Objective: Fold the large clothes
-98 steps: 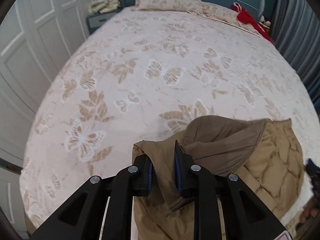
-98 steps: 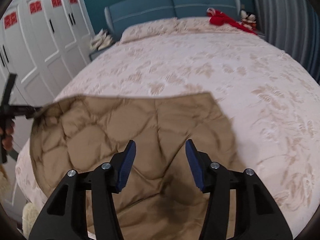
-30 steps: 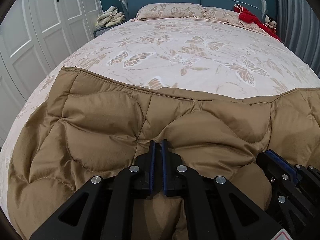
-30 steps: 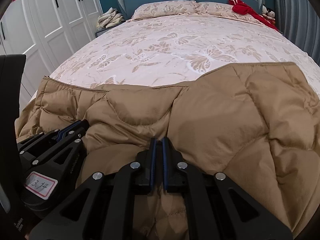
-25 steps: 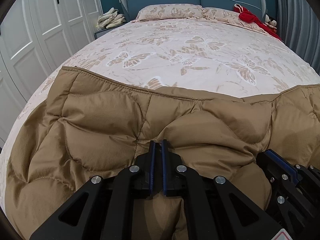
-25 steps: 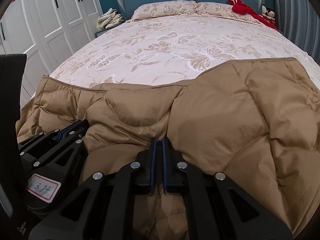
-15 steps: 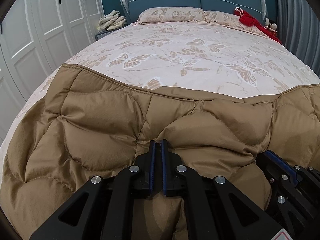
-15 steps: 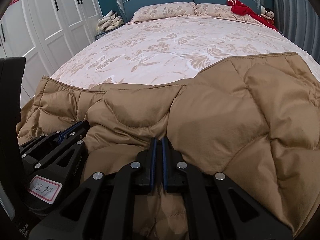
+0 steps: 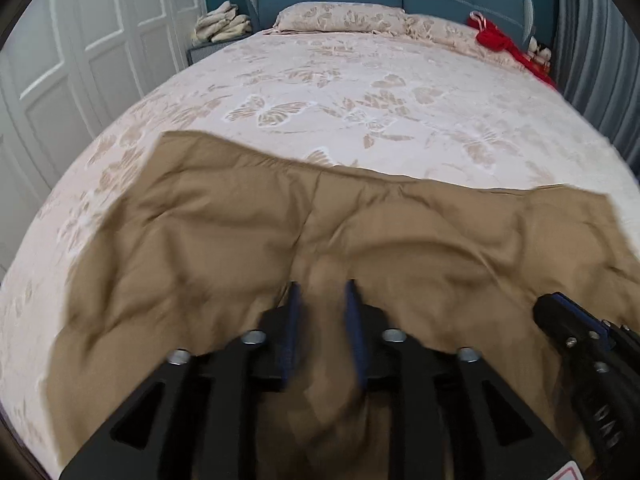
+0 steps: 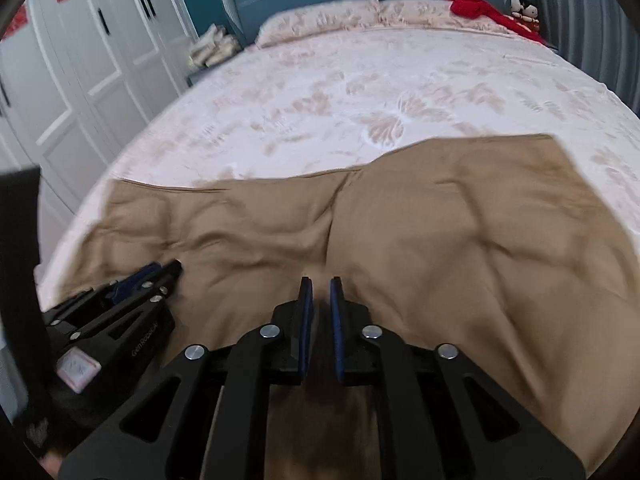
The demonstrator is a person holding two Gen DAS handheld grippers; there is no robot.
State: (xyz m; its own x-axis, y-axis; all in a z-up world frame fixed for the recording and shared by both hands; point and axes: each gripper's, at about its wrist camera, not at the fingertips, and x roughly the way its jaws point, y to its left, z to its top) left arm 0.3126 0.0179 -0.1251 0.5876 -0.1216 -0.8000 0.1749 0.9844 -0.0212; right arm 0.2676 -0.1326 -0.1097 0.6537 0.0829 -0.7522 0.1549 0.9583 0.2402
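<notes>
The tan quilted coat (image 9: 248,240) lay spread across the near end of the bed (image 9: 360,92), its far hem flat. The left claw (image 9: 322,330) stood partly open with a ridge of fabric between its fingers (apparently letting go), while the right claw (image 10: 320,320) was nearly shut on the near edge, likely steadying it.

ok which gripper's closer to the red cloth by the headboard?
Right. The right gripper holds the coat on the side of the red cloth; the left gripper sits further left, toward the wardrobe.
</notes>
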